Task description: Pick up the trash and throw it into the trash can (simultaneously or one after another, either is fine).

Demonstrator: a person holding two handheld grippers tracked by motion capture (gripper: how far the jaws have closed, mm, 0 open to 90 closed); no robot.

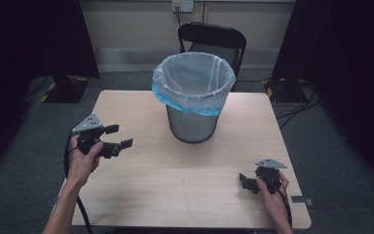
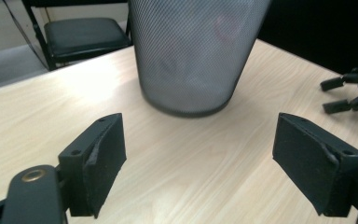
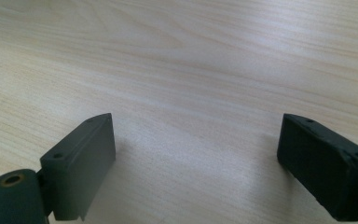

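A grey mesh wastebasket (image 1: 193, 102) lined with a white and blue plastic bag stands on the far middle of the light wooden table (image 1: 185, 170). My left gripper (image 1: 119, 136) is held above the table's left side, open, its jaws pointing right toward the basket. In the left gripper view the basket's mesh wall (image 2: 193, 51) rises just beyond the open jaws, with nothing between them. My right gripper (image 1: 243, 181) rests low near the front right corner, open and pointing left. Bare wood (image 3: 191, 93) lies between its jaws.
A black chair (image 1: 213, 41) stands behind the table's far edge. Dark curtains flank the room, and cables lie on the grey carpet at the right (image 1: 297, 105). A black stand base (image 1: 65, 87) sits on the floor at the left.
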